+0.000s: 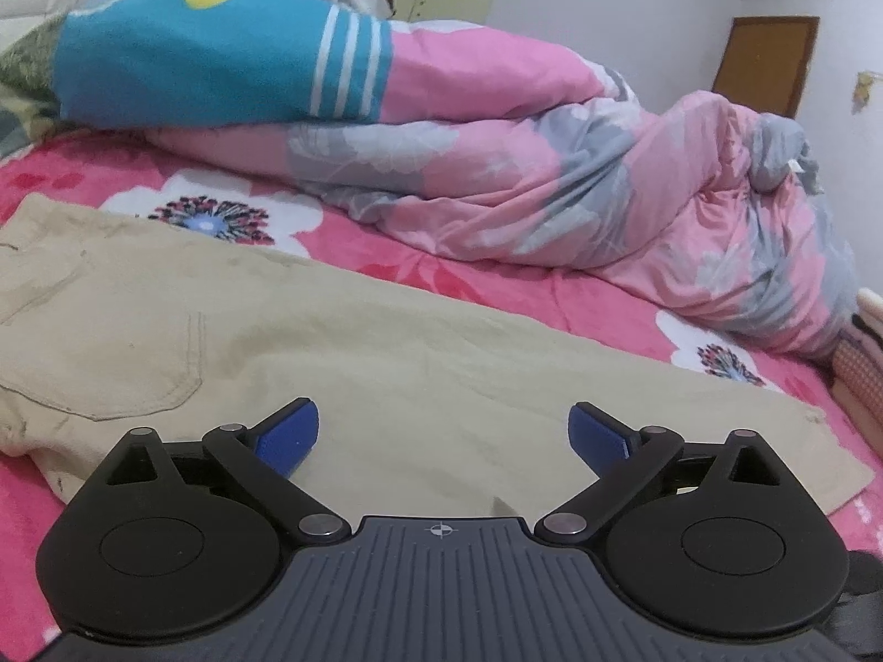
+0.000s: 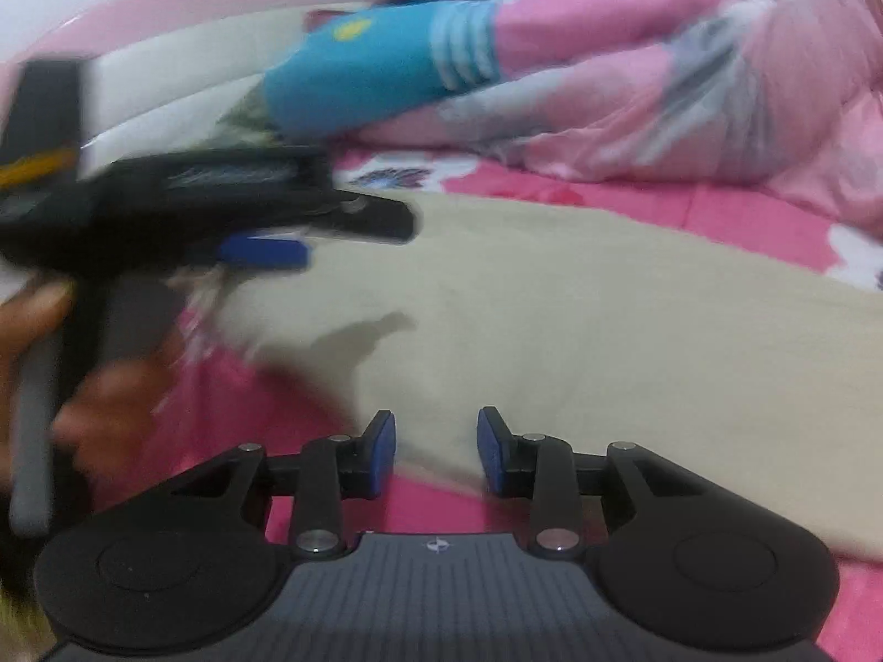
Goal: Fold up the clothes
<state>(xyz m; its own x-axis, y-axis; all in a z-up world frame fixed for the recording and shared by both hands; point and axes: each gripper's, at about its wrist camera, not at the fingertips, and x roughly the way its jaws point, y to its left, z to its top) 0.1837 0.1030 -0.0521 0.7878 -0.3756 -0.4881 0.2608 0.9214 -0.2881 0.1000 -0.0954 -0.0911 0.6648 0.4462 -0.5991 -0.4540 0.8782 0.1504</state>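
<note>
While the beige trousers (image 1: 386, 342) lie flat on a pink floral bedspread (image 1: 496, 281), the left gripper (image 1: 441, 436) hovers above them, jaws spread wide and empty. Further right, the right gripper (image 2: 436, 452) sits over the trousers' near edge, jaws parted, holding nothing.

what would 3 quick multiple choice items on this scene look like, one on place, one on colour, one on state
1. Where do the trousers lie?
A. on the floor
B. on the pink bedspread
C. on a chair

2. What colour are the trousers?
A. beige
B. black
C. green

3. How does the left gripper stand?
A. shut on the trousers
B. shut on nothing
C. open above the trousers

Answers: 1 B, pink floral cover shows around them; 2 A, pale tan cloth with a stitched pocket; 3 C, its blue pads are wide apart with nothing between.
</note>
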